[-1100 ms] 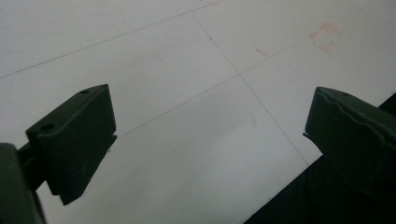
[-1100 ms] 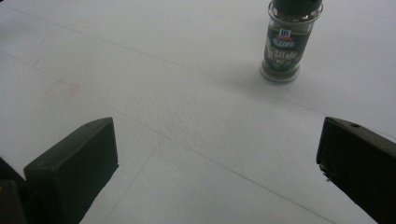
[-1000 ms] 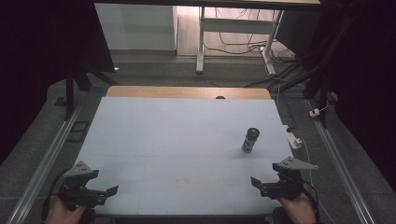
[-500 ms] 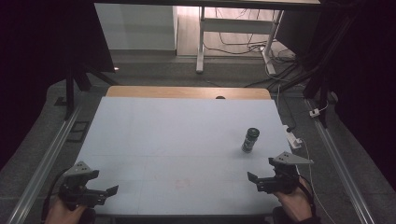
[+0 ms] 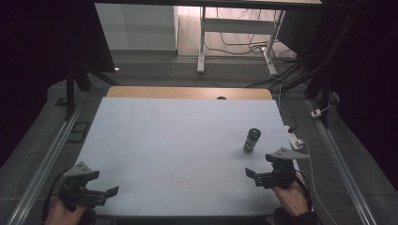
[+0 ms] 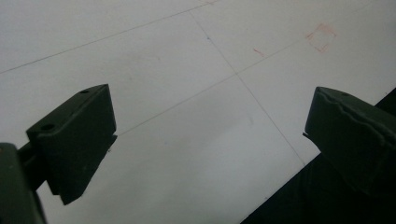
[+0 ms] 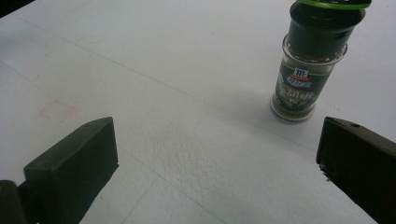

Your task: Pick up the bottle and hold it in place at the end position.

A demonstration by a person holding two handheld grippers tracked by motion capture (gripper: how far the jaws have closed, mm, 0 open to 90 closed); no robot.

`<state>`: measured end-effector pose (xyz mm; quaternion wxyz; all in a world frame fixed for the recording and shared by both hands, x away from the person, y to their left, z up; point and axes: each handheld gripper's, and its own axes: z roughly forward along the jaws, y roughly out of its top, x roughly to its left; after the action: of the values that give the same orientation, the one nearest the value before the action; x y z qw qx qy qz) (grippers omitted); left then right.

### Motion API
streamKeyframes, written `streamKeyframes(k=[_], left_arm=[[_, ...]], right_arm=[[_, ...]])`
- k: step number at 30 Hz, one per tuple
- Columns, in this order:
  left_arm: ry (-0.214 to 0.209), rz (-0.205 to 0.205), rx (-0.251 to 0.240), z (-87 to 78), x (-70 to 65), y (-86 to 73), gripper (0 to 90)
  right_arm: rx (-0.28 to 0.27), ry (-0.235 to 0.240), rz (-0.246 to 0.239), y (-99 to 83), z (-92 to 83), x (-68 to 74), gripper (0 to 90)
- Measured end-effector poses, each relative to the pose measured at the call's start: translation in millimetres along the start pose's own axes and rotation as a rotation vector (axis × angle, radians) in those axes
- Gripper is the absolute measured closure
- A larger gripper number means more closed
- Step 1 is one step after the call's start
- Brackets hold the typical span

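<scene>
A small spice jar [image 5: 252, 139] with a dark label and a green-rimmed cap stands upright on the right part of the white table [image 5: 178, 136]. In the right gripper view the spice jar [image 7: 308, 70] stands ahead and to the right, beyond the open jaws, untouched. My right gripper [image 5: 253, 177] [image 7: 217, 154] hovers near the table's front right, a short way in front of the jar, with nothing between its jaws. Over the front left corner my left gripper [image 5: 107, 194] [image 6: 210, 135] is open too, above bare table close to the edge.
A faint red square mark [image 5: 183, 184] [image 6: 321, 37] lies on the table's front middle. A white plug [image 5: 295, 140] with a cable sits at the right edge beside the jar. Metal rails [image 5: 47, 159] run along both sides. A wooden strip [image 5: 187, 92] borders the far edge.
My right gripper has shifted a little to the left and forward, closer to the jar. The left gripper and the jar have stayed put.
</scene>
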<state>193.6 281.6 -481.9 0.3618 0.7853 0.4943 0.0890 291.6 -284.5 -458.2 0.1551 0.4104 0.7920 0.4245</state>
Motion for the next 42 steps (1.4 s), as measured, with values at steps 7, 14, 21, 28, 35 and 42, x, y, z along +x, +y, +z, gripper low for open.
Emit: streamKeyframes(k=[7,14,21,28,35,42], left_arm=[[0.001,0.001,-0.001,-0.1,-0.2,0.0,3.2],[0.001,0.001,-0.002,-0.1,-0.3,-0.1,3.2],[0.001,-0.001,-0.002,-0.2,0.0,-0.1,3.2],[0.001,-0.003,-0.001,0.0,0.1,0.0,3.2],[0.000,-0.002,0.001,0.2,0.1,0.1,3.2],[-0.005,-0.003,-0.003,-0.1,0.6,-0.1,3.2]], right_arm=[[-0.002,-0.007,0.013,1.5,9.2,-7.4,0.0],[-0.004,-0.018,0.037,5.3,16.2,-14.5,0.0],[0.032,-0.080,0.026,8.1,27.9,-22.0,0.0],[0.027,-0.096,0.028,12.4,37.2,-32.5,0.0],[0.049,-0.110,0.015,15.0,50.2,-42.7,0.0],[0.065,-0.106,0.006,17.3,67.9,-52.7,0.0]])
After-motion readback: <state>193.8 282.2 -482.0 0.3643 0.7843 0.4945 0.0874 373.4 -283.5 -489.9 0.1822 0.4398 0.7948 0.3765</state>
